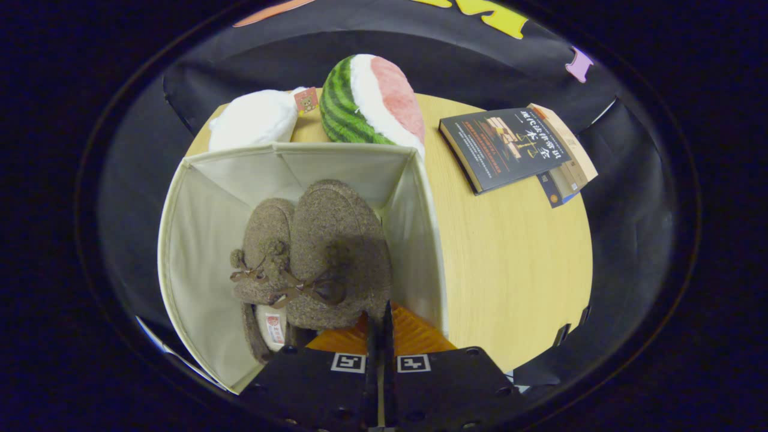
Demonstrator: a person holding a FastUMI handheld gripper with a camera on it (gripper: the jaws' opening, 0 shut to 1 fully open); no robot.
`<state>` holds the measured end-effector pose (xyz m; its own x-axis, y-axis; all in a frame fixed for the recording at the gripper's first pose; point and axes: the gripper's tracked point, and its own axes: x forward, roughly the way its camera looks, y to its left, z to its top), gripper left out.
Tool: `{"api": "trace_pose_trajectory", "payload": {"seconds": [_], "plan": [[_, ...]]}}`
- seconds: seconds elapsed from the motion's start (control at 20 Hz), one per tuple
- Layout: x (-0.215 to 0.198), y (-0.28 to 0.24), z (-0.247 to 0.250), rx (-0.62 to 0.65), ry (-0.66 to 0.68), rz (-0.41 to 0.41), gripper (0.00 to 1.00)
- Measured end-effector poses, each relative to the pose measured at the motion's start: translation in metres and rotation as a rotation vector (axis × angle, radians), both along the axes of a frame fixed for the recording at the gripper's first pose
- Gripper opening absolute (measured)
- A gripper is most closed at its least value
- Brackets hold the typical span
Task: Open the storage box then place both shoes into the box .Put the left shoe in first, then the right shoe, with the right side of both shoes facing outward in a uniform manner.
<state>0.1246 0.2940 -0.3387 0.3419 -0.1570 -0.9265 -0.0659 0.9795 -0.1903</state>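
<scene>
Left of centre: the cream fabric storage box (198,240) stands open on the wooden surface (510,252). Inside it lie two brown fuzzy shoes side by side, touching: the left-hand shoe (264,252) and the right-hand shoe (342,252), each with a brown bow. Upper left, behind the box: a white plush (252,120), then a watermelon plush (369,99). Bottom centre: the tongs (380,336), fingers pressed together with nothing between them, just at the right-hand shoe's near end. Upper right: stacked books (510,147).
</scene>
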Motion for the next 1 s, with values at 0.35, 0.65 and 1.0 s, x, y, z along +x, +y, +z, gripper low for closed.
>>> {"api": "trace_pose_trajectory", "payload": {"seconds": [0.35,0.65,1.0], "plan": [[-0.021,0.012,0.021,0.026,-0.075,0.006,0.34],[-0.045,0.007,0.079,0.086,-0.228,0.031,0.73],[-0.066,-0.029,0.192,0.132,-0.525,0.088,0.96]]}}
